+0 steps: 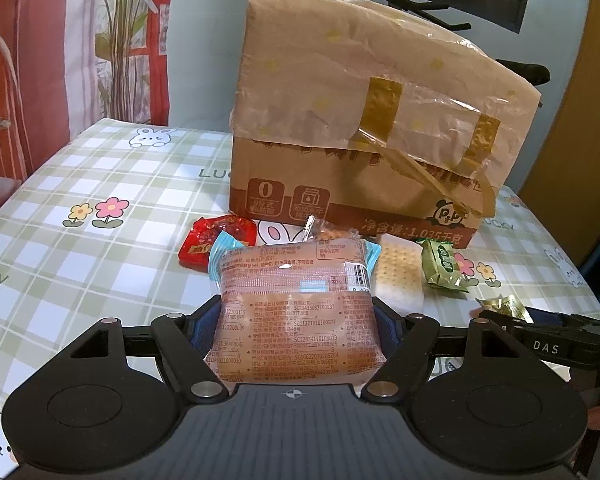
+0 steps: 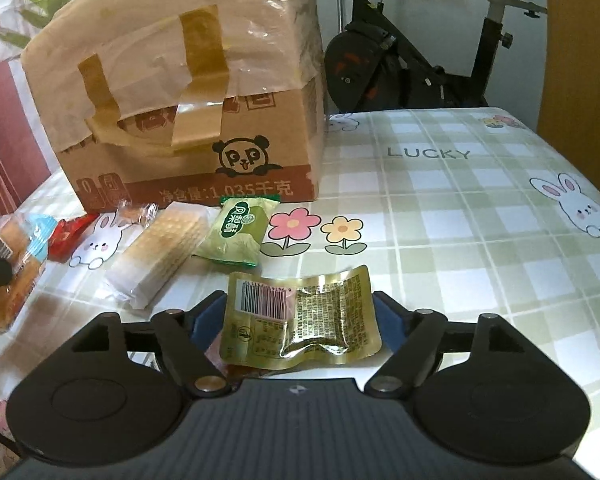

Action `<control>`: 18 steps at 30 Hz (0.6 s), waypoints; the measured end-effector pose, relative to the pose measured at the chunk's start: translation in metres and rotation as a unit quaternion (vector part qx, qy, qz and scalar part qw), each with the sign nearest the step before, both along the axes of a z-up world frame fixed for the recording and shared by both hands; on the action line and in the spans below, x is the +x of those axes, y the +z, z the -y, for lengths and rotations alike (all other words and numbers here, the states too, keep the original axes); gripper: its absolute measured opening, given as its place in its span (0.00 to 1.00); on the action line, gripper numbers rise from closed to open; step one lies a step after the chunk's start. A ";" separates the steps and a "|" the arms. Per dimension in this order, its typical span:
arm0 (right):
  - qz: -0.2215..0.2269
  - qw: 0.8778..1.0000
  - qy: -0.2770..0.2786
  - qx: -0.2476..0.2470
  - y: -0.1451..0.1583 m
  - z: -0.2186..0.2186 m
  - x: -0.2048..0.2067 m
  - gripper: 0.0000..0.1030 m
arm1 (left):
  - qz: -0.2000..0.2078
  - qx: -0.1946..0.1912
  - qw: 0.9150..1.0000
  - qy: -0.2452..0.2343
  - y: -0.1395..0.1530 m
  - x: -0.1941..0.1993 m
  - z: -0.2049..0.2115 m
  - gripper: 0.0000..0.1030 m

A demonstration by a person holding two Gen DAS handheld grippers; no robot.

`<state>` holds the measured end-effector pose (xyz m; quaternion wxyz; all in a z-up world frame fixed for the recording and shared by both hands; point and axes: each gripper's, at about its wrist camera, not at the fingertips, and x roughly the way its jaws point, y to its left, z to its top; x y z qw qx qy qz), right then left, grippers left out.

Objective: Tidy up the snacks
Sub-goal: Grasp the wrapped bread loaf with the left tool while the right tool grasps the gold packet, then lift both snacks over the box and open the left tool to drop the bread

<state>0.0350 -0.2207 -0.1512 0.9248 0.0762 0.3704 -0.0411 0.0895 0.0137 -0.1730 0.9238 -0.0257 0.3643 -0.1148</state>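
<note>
A clear-wrapped bread packet (image 1: pixel 296 280) with brown print sits between the pads of my left gripper (image 1: pixel 296 308), which is shut on it. In the right wrist view the same bread packet (image 2: pixel 12 264) shows at the far left. A crumpled gold foil packet (image 2: pixel 300 320) lies barcode up on the tablecloth between the fingers of my right gripper (image 2: pixel 300 304), whose pads stand just off its edges, open. Ahead lie a cracker pack (image 2: pixel 160 252), a green packet (image 2: pixel 236 232), a red packet (image 2: pixel 66 236) and a small clear-wrapped snack (image 2: pixel 134 212).
A taped cardboard box (image 2: pixel 180 120) with a panda logo stands right behind the snacks. The checked tablecloth (image 2: pixel 460 220) spreads to the right of it. An exercise bike (image 2: pixel 420 60) stands beyond the far table edge. A red-and-white curtain (image 1: pixel 60 60) hangs at the left.
</note>
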 end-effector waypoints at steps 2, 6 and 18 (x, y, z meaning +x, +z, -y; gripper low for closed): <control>-0.001 1.000 0.002 -0.005 0.000 -0.002 0.000 0.77 | 0.002 0.000 1.000 0.000 0.001 0.000 0.000 0.75; 0.020 1.000 0.010 -0.004 0.010 -0.005 -0.003 0.50 | 0.006 -0.003 1.000 -0.001 0.004 -0.002 0.000 0.75; 0.039 0.999 -0.009 0.019 0.037 0.000 -0.011 0.31 | 0.037 -0.006 0.999 -0.004 0.024 -0.008 0.000 0.75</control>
